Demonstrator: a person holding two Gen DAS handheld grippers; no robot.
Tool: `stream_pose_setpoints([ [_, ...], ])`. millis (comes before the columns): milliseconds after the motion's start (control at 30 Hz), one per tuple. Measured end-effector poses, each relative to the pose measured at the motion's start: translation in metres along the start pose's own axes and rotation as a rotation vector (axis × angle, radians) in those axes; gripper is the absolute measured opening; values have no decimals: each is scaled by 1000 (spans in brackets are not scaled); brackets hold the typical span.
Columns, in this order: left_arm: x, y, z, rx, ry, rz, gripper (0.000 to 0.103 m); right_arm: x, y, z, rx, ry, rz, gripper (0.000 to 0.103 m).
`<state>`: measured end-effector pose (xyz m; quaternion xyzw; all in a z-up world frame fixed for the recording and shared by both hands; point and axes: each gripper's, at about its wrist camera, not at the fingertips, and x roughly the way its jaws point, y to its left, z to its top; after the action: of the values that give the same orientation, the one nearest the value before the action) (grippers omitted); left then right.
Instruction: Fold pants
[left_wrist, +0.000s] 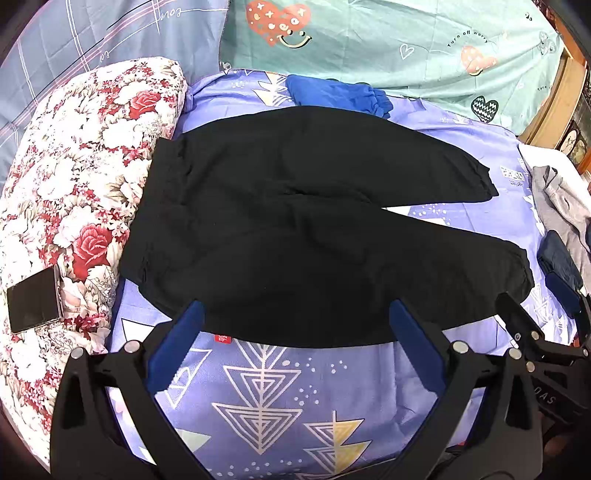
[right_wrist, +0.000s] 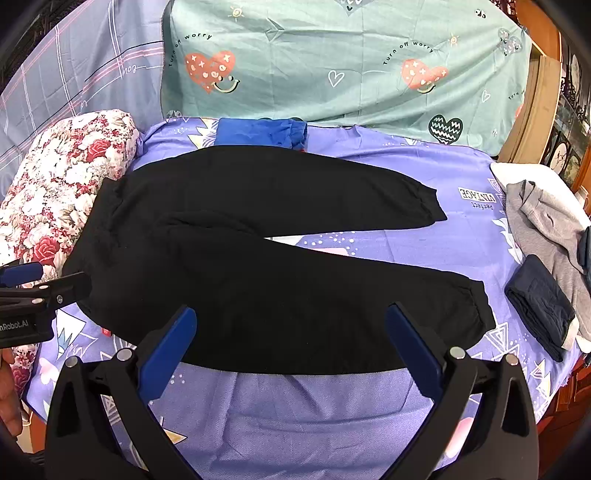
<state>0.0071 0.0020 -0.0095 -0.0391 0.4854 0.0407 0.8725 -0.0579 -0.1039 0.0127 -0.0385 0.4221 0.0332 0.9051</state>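
Black pants lie spread flat on the purple patterned bedsheet, waistband to the left against the floral quilt, both legs splayed to the right. They also show in the right wrist view. My left gripper is open and empty, its blue pads just above the near edge of the near leg. My right gripper is open and empty over the near leg too, further right. The right gripper's tip shows in the left wrist view, and the left gripper's tip shows at the left edge of the right wrist view.
A floral quilt with a phone on it lies on the left. A folded blue garment lies beyond the pants. Grey clothes and a folded dark garment lie on the right. Teal sheet hangs behind.
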Motion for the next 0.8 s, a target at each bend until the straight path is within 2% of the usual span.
stream_pose_setpoints([
  [800,9,0,0,-4,13,1,101,8,-1,1,-1,10,0,102],
])
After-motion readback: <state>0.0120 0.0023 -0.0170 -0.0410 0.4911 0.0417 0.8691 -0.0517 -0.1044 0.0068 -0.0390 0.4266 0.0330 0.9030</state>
